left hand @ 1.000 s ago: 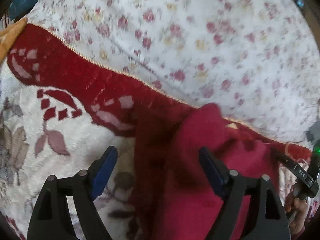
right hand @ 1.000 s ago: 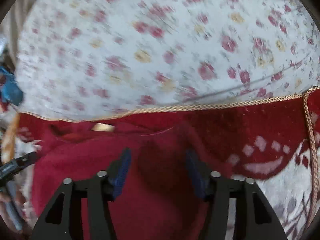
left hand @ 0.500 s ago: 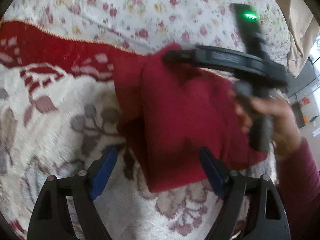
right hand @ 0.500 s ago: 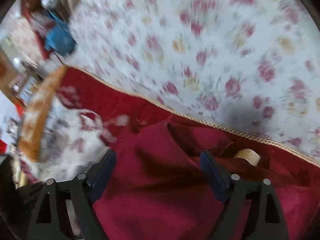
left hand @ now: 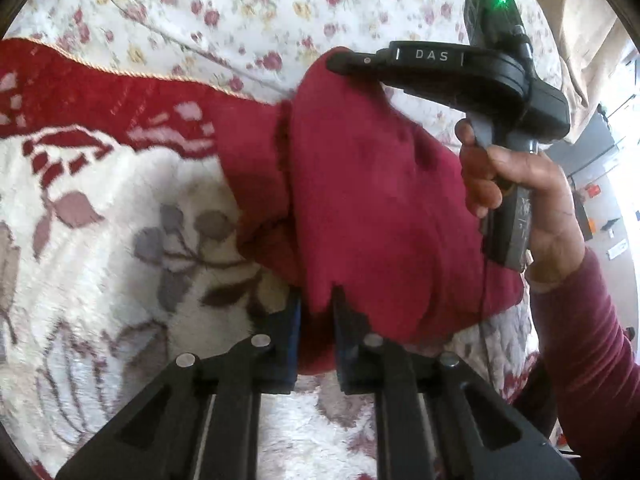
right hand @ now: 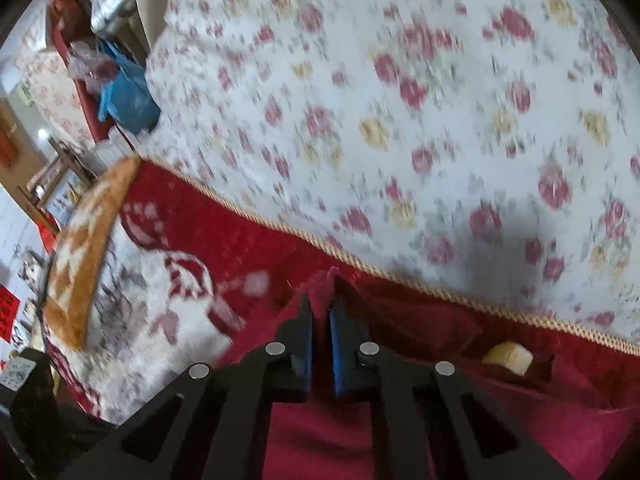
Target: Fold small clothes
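Both your grippers are pinched on the dark red garment (left hand: 380,200): the left gripper (left hand: 316,320) clamps its near hem, the right gripper (right hand: 320,320) its far top edge. It hangs lifted over the floral blanket (left hand: 100,240), long axis running between them.

Open blanket (left hand: 100,280) left of garment (left hand: 380,200); right gripper (left hand: 340,60) crowds its far edge.

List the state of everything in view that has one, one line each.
Left gripper: jaws shut on the garment's near edge.
Right gripper: jaws shut on the garment's far corner.
Red garment: held at both ends, bunched, not yet folded flat.
Patterned blanket: spread flat underneath.
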